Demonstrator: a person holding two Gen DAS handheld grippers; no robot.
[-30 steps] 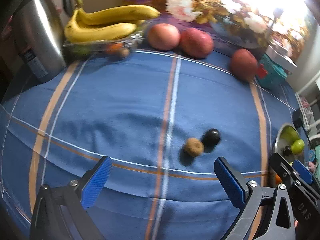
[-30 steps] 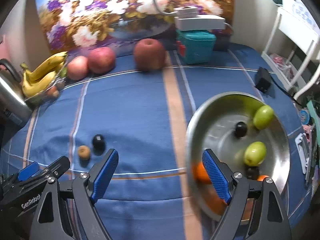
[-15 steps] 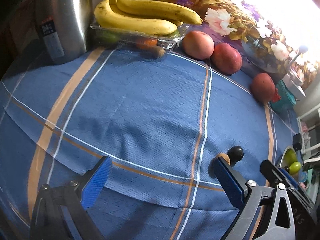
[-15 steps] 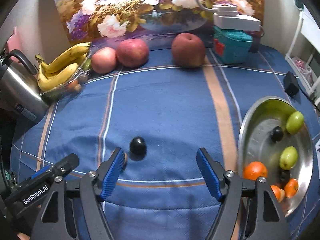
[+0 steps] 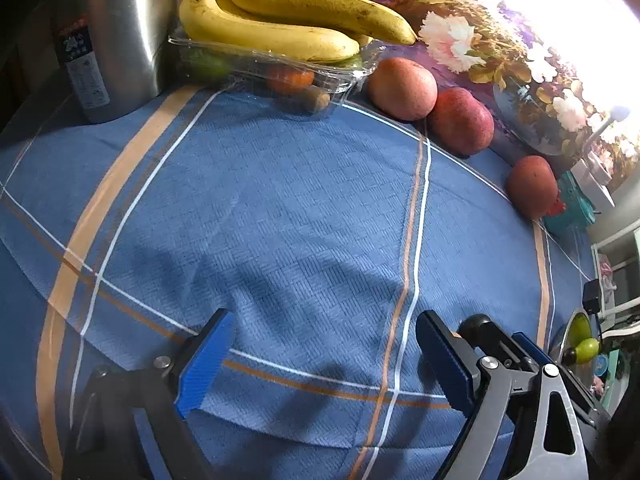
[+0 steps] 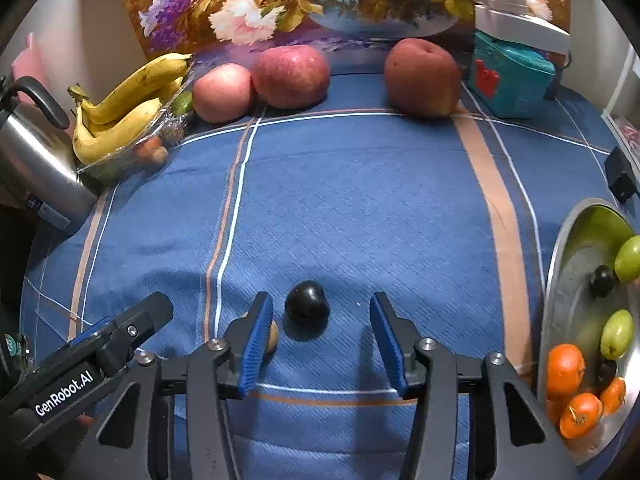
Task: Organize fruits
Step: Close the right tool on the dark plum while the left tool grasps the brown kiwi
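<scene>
The right gripper (image 6: 320, 344) hangs low over the blue plaid tablecloth (image 6: 360, 208), fingers spread wide, and the small glossy black round fruit (image 6: 307, 307) sits on the cloth just between the blue tips, touching neither. A little tan-brown fruit (image 6: 272, 336) peeks out behind the left-hand finger (image 6: 256, 344). Off to the right, the round steel bowl (image 6: 560, 280) holds green, orange and dark fruits. The left gripper (image 5: 320, 364) hovers alongside, fingers wide and empty, over bare cloth. Three red apples (image 6: 290, 76) line the far edge, near the yellow bananas (image 6: 128, 108).
</scene>
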